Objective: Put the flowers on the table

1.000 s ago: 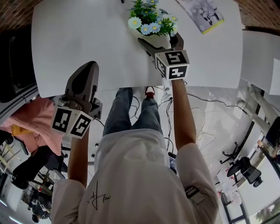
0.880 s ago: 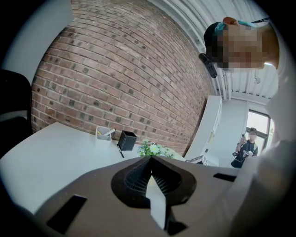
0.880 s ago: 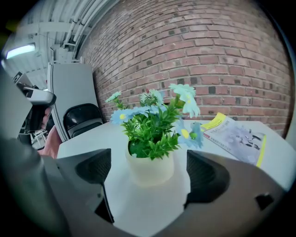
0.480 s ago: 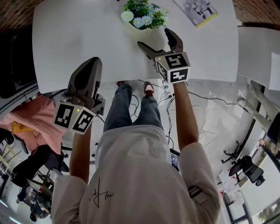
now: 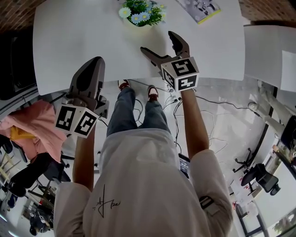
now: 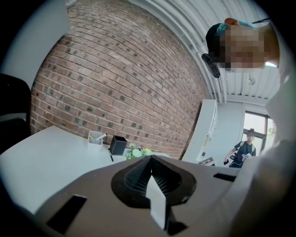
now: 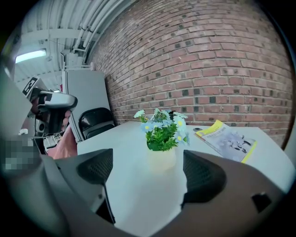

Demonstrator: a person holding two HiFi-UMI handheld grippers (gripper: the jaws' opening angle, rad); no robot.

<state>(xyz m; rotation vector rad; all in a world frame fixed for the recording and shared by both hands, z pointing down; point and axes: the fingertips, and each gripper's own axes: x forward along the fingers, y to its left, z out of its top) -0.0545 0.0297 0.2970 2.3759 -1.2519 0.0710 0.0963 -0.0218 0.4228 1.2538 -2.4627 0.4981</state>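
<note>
Flowers (image 5: 140,13) stand upright on table (image 5: 69,37) at 12, apart from R tool (image 5: 157,41), whose jaws are wide apart & empty. L tool (image 5: 91,69) at 9 has jaws together, empty. Risk: R tool swinging fwd could clip & tip them.
</note>
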